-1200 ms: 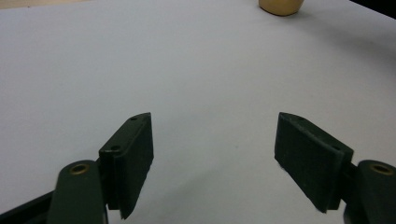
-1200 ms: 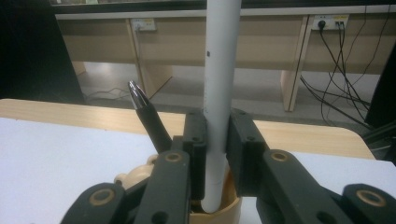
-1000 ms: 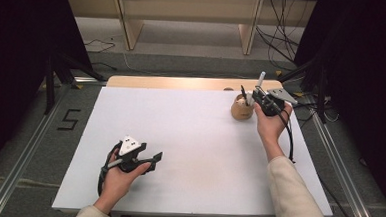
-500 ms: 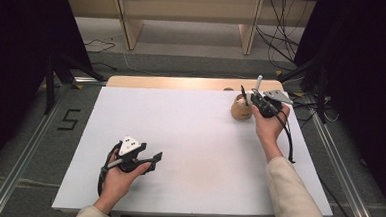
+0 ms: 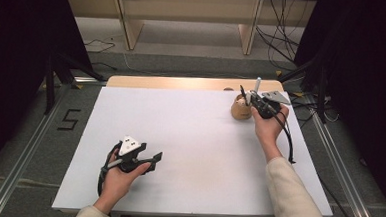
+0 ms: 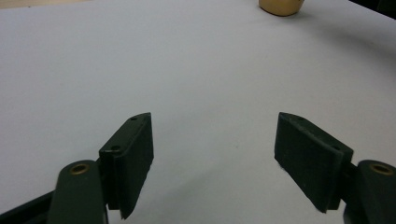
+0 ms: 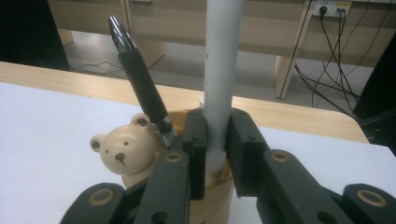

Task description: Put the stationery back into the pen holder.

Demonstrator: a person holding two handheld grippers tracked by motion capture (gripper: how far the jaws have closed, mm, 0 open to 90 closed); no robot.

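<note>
A tan bear-shaped pen holder [image 5: 240,110] stands near the table's far right; in the right gripper view the bear's face [image 7: 125,148] sits at its front. A black pen [image 7: 140,86] leans in the holder. My right gripper [image 5: 252,98] hangs over the holder, shut on a white pen [image 7: 219,79] that stands nearly upright with its lower end at the holder's mouth. My left gripper [image 5: 154,161] rests low over the white table top [image 5: 189,133] at the near left, jaws open with nothing between them [image 6: 212,140]. The holder [image 6: 281,5] lies far ahead of it.
A wooden strip [image 5: 182,83] runs along the table's far edge. Cables [image 5: 289,41] lie on the floor beyond the table, and a metal rail [image 5: 23,159] runs along its left side. The right gripper's cable [image 5: 288,141] trails along the right forearm.
The right gripper with the white pen has shifted slightly lower and the pen stands straighter over the holder. The left gripper has stayed where it was.
</note>
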